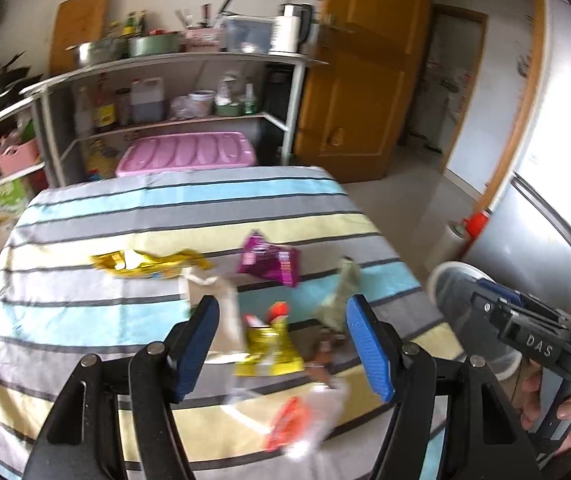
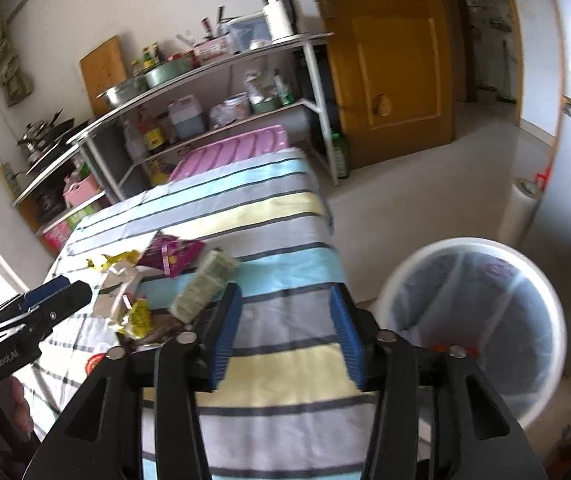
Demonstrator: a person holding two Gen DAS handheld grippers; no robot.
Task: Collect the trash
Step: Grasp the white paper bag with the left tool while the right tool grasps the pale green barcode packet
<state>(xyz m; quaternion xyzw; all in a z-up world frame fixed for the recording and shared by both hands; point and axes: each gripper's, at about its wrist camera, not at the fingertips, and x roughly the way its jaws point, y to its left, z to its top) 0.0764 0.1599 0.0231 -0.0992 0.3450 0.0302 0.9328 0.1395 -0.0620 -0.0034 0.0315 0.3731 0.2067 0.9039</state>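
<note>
Both grippers hover, jaws apart and empty: the left gripper point(image 1: 281, 344) over crumpled yellow foil wrapper point(image 1: 269, 350), seemingly lining up; the right gripper point(image 2: 285, 334) beside the white plastic-lined bin point(image 2: 481, 322).

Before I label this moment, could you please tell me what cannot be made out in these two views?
- Trash bin contents: right wrist view, liner veils them.
- Orange wrapper: left wrist view, motion blur hides its print.
- Brown scrap: left wrist view, blurred, unidentifiable.

wrappers point(image 1: 269, 344) on table point(image 1: 85, 320), bin point(image 2: 481, 320) right
</note>
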